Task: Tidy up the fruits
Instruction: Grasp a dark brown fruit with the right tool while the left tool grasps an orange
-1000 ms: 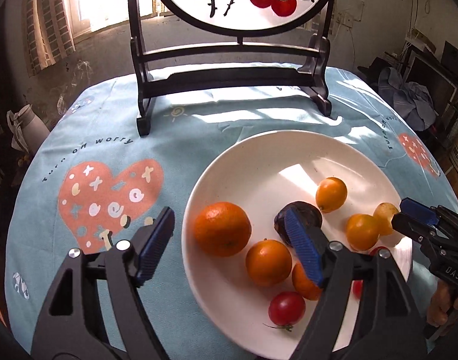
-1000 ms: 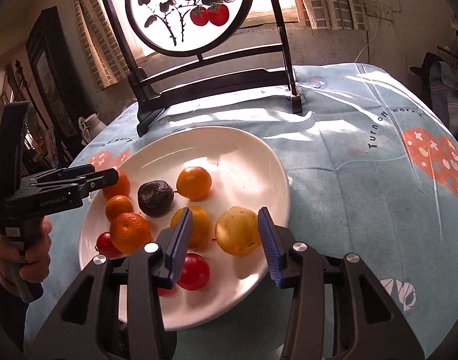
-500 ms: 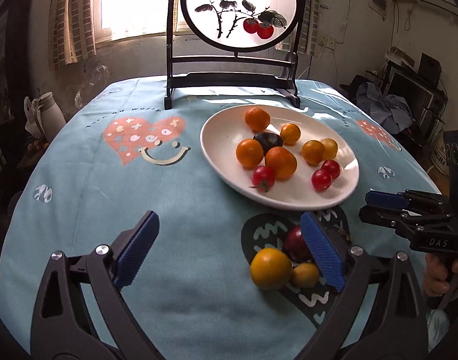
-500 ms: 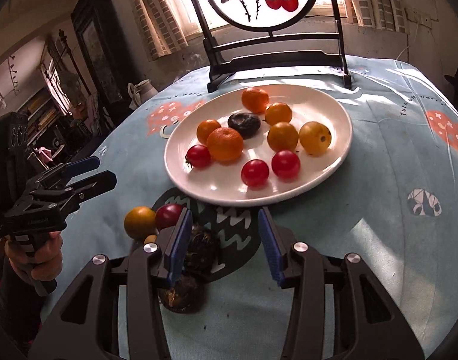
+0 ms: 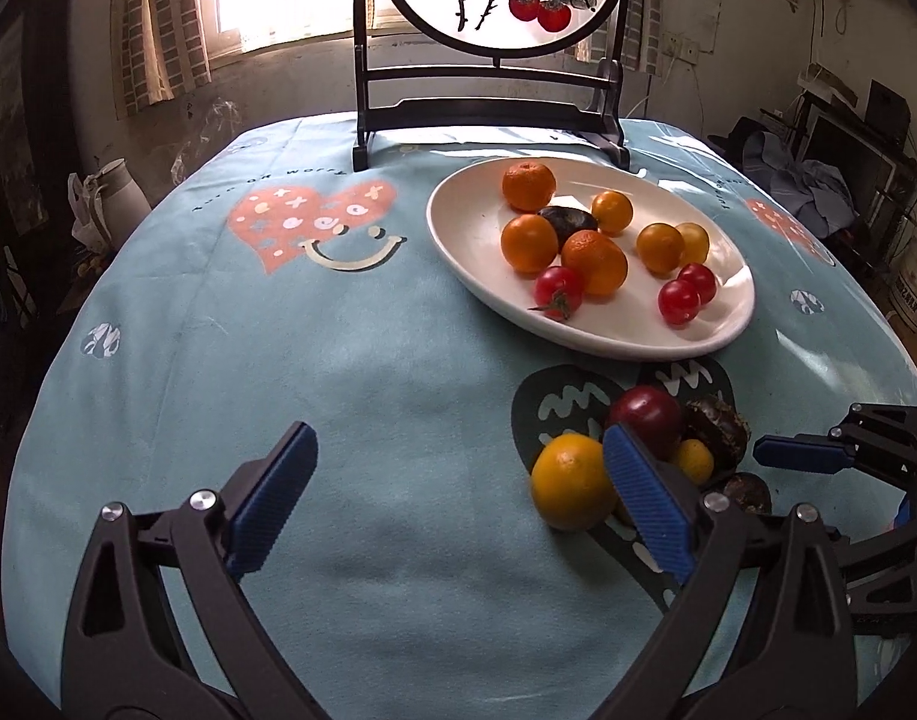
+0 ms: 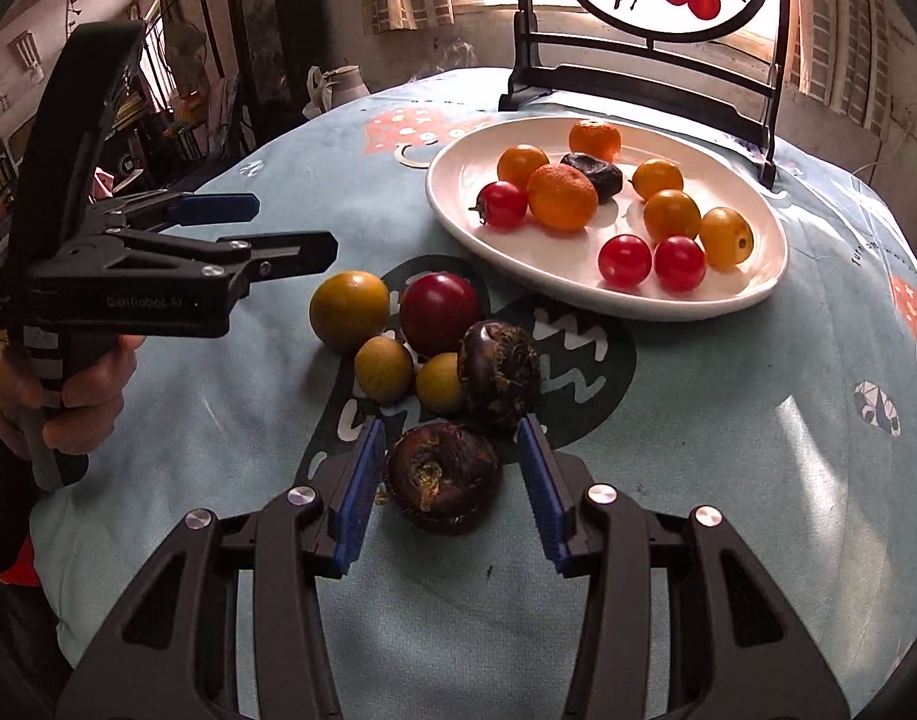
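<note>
The right tool [image 6: 446,489], jaws apart, straddles a dark fruit [image 6: 441,486] near the table's front edge; it should close gently, centred. The left tool [image 5: 452,504] gapes empty.

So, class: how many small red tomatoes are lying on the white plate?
3. One tomato lies at the plate's left side beside an orange; the second and third sit side by side near the front rim. None seems hidden.
</note>
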Demonstrator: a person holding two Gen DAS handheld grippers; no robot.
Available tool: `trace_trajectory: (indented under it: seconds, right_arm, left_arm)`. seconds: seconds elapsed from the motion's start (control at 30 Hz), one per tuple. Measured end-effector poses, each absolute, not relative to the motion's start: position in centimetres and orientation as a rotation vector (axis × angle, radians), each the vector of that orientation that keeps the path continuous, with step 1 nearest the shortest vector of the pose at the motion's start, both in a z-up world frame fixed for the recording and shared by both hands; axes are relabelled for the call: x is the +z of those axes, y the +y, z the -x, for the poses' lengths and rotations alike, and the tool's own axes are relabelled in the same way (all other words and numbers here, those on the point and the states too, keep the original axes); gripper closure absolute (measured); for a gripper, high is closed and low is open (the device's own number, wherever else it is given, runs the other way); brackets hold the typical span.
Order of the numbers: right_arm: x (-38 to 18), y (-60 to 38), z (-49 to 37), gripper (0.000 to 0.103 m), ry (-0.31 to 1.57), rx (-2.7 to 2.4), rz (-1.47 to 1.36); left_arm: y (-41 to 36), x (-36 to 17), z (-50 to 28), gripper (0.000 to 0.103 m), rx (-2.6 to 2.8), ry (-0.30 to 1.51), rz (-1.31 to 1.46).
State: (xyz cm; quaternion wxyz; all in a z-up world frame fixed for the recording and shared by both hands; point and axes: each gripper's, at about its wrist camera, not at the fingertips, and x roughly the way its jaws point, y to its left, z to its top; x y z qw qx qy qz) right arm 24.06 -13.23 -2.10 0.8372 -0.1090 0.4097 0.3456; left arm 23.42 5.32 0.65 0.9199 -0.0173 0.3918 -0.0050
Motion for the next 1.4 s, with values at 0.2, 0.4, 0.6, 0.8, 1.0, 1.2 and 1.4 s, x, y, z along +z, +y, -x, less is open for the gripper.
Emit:
trace_trajectory:
  seconds: [0.2, 0.4, 0.6, 0.8, 1.0, 1.2, 1.4]
  right_arm:
    - [-2.8, -12.7, -24.0, 0.056, 0.893, 0.738, 0.260]
    - [-3.3, -12.2, -23.7, 0.056, 0.901, 0.726, 0.311]
    - [-3.6, -12.0, -23.7, 0.056, 0.898, 0.717, 0.338]
    - [-3.7, -12.0, -23.6, 0.056, 0.895, 0.716, 0.343]
    - [-3.6, -12.2, -23.6, 0.059, 0.901, 0.717, 0.329]
    - [-2.0, -14.5, -24.8, 0.059, 0.901, 0.721, 0.162]
    - [-1.8, -15.0, -24.7, 0.059, 0.898, 0.704, 0.146]
  left_arm:
    - [5.6, 0.7, -23.4, 0.005, -0.003, 0.810, 0.051]
    - [5.6, 0.7, -23.4, 0.005, 0.002, 0.806, 0.037]
    - [5.5, 0.7, -23.5, 0.005, 0.002, 0.810, 0.032]
    - [5.4, 0.6, -23.5, 0.005, 0.005, 0.812, 0.031]
    - [5.6, 0.6, -23.7, 0.005, -0.010, 0.824, 0.045]
    - [4.3, 0.2, -23.3, 0.014, -0.161, 0.849, 0.039]
    - [2.6, -1.1, -23.5, 0.055, -0.249, 0.903, 0.003]
